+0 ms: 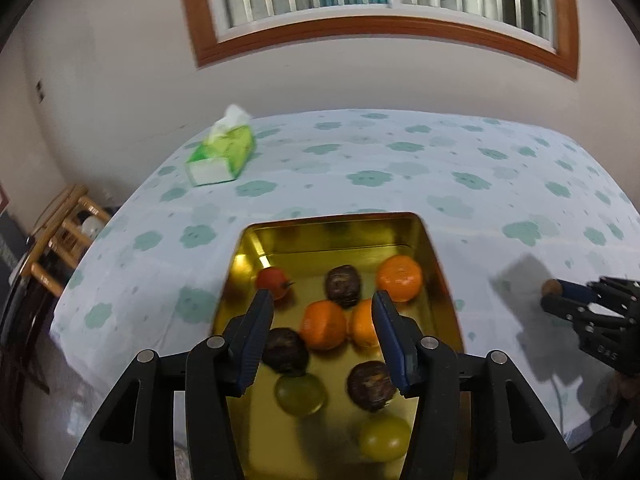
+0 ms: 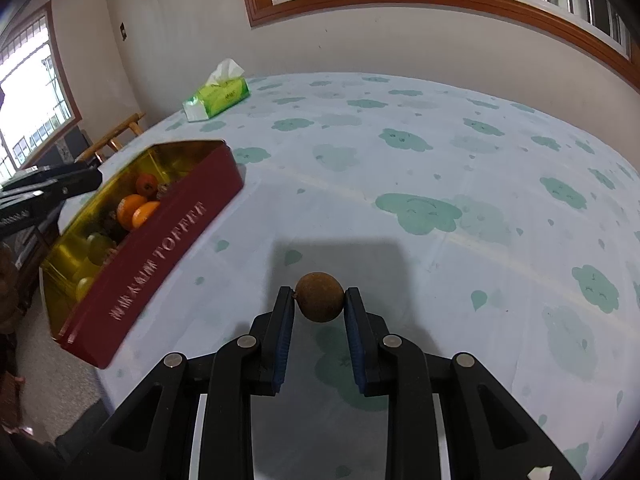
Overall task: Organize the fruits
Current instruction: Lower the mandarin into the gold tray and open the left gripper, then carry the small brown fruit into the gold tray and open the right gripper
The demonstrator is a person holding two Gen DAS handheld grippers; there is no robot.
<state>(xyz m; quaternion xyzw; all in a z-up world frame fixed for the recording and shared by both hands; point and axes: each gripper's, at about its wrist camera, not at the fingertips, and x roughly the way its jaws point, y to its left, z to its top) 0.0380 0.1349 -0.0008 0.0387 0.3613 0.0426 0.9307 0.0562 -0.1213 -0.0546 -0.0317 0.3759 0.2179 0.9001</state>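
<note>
Your right gripper [image 2: 319, 300] is clamped on a small round brown fruit [image 2: 320, 297], pinched between both blue pads above the flowered tablecloth [image 2: 400, 152], well to the right of the tin [image 2: 160, 240]. Your left gripper [image 1: 322, 316] hangs over the tin with its jaws spread wide and nothing between them.

The tin is red outside, lettered TOFFEE, gold inside, and sits at the near left edge of the table. Its near wall stands between your held fruit and the fruit already inside.

In the tin you can count three oranges [image 1: 399, 278], three dark brown fruits [image 1: 342, 285], two green ones [image 1: 300, 394] and one small red one [image 1: 273, 282]: nine in all.

One green tissue pack [image 2: 218, 96] lies at the far left of the table, well apart from the tin. A wooden stool [image 1: 60, 236] stands beyond the table's left edge.
</note>
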